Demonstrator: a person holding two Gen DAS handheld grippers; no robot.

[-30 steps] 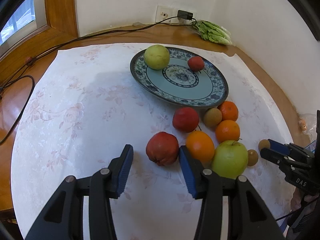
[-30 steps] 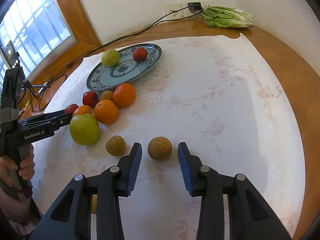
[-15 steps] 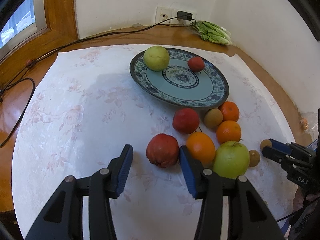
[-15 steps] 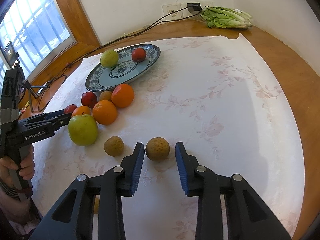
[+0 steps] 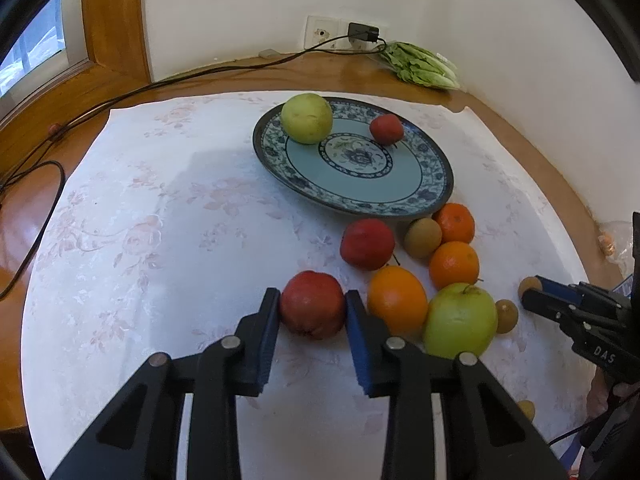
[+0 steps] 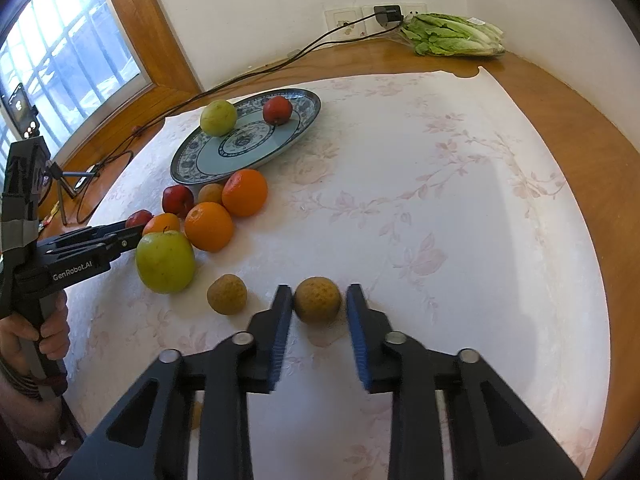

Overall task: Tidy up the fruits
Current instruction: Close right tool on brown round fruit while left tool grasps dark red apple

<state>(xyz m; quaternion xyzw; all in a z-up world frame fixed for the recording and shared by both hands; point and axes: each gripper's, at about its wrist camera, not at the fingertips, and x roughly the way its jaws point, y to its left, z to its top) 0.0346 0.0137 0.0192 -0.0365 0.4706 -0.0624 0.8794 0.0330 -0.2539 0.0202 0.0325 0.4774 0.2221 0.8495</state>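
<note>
Dual grasp, fruit bound for plate (image 5: 436, 196).
Left gripper (image 5: 312, 306) pinching red apple (image 5: 313, 305); right gripper (image 6: 316, 302) spread, straddling brown fruit (image 6: 317, 299), right finger not touching.

The surface (image 6: 568, 92) is glossy varnished wood under a matt white cloth (image 6: 440, 208) with a faint pink floral print. The plate (image 5: 434, 184) looks like glazed ceramic, shiny, with a blue pattern. The red apple (image 5: 313, 305) has smooth, slightly dull skin; the brown fruit (image 6: 317, 299) is rough and pitted. Both grippers look like matt black plastic with ribbed blue pads (image 5: 357, 332).
</note>
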